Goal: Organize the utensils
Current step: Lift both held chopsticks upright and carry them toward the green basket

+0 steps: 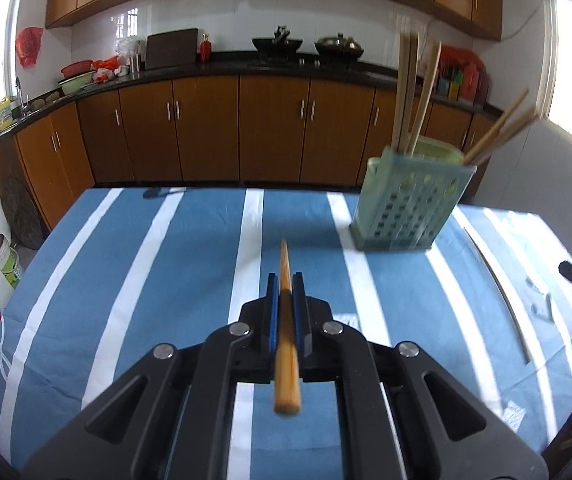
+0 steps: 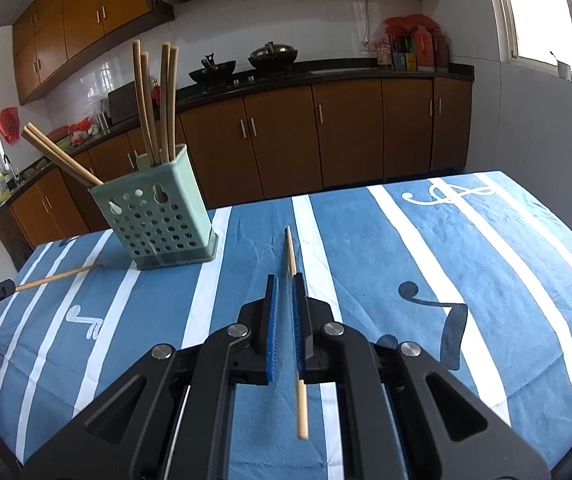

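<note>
**Operator:** Left wrist view: my left gripper [image 1: 285, 280] is clamped tight on a chopstick [image 1: 286, 328], carried clear above the striped tablecloth [image 1: 166, 260]. The green holder [image 1: 410, 204] stands ahead to the right, several chopsticks already upright in it.

**Partner:** And the other side?

**Operator:** My right gripper [image 2: 285, 284] is pinched shut on a thinner chopstick [image 2: 291, 248]; the holder sits ahead to the left. I judge this the carry step. Next I must tip each stick upright over the holder's open top, one at a time.
</note>
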Action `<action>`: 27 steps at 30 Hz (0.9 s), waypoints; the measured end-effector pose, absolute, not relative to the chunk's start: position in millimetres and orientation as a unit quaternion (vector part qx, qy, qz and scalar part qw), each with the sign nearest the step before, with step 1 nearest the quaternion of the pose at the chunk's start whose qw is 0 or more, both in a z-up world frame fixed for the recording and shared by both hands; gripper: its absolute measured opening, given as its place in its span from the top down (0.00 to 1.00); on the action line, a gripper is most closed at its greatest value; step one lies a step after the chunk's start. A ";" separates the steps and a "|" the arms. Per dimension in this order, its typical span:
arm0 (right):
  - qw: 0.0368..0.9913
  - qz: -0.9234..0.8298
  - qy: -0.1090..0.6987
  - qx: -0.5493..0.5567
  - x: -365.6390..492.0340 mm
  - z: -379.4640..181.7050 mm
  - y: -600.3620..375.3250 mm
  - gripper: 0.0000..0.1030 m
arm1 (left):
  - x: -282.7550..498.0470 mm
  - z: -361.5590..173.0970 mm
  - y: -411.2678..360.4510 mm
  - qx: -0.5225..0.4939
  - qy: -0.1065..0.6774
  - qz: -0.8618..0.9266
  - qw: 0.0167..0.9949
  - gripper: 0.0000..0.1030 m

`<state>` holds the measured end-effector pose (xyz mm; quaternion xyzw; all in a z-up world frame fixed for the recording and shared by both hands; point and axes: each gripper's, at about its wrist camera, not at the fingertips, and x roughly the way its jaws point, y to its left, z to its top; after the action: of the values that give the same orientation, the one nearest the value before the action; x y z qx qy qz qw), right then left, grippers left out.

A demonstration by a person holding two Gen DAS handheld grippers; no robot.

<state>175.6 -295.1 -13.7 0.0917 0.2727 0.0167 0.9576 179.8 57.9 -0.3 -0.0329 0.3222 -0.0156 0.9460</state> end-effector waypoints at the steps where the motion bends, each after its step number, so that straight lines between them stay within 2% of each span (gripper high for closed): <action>1: 0.959 0.017 0.267 0.093 174.7 -9.6 -294.7 0.92 | 178.5 5.9 59.2 -0.040 0.314 -0.017 0.948 0.93; 5: 0.960 0.022 0.269 0.080 178.4 -4.7 -291.5 0.92 | 176.1 20.2 61.2 -0.046 0.294 -0.019 0.955 0.93; 9: 0.935 0.051 0.341 0.079 188.3 -34.1 -286.4 0.90 | 177.7 12.6 61.0 -0.044 0.303 -0.020 0.952 0.93; 10: 0.928 0.058 0.359 0.083 189.8 -44.7 -284.5 0.87 | 177.5 10.5 61.3 -0.045 0.306 -0.020 0.951 0.93; 12: 0.916 0.067 0.386 0.086 190.9 -62.9 -278.7 0.71 | 177.6 6.9 64.0 -0.049 0.309 -0.019 0.949 0.93; 13: 0.913 0.068 0.393 0.081 189.8 -69.4 -275.2 0.70 | 177.8 5.8 64.8 -0.051 0.310 -0.018 0.949 0.93; 18: 0.902 0.063 0.425 0.046 190.2 -93.8 -259.5 0.70 | 177.6 7.5 65.2 -0.050 0.307 -0.017 0.950 0.93; 19: 0.900 0.061 0.430 0.040 190.3 -98.1 -257.2 0.72 | 177.6 7.6 65.0 -0.050 0.307 -0.017 0.950 0.93; 20: 0.901 0.056 0.429 0.030 189.0 -100.1 -256.0 0.80 | 177.8 7.7 64.8 -0.050 0.307 -0.017 0.950 0.92; 23: 0.903 0.055 0.426 0.015 185.7 -99.8 -254.7 0.92 | 178.0 7.8 64.8 -0.051 0.308 -0.017 0.950 0.92; 27: 0.910 0.049 0.410 0.020 181.4 -90.1 -262.1 0.92 | 177.6 8.8 65.1 -0.051 0.306 -0.018 0.951 0.93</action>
<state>181.4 -262.1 -90.1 0.0202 0.4102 0.0486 0.9105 177.6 65.1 8.8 -0.0515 0.3058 -0.0176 0.9505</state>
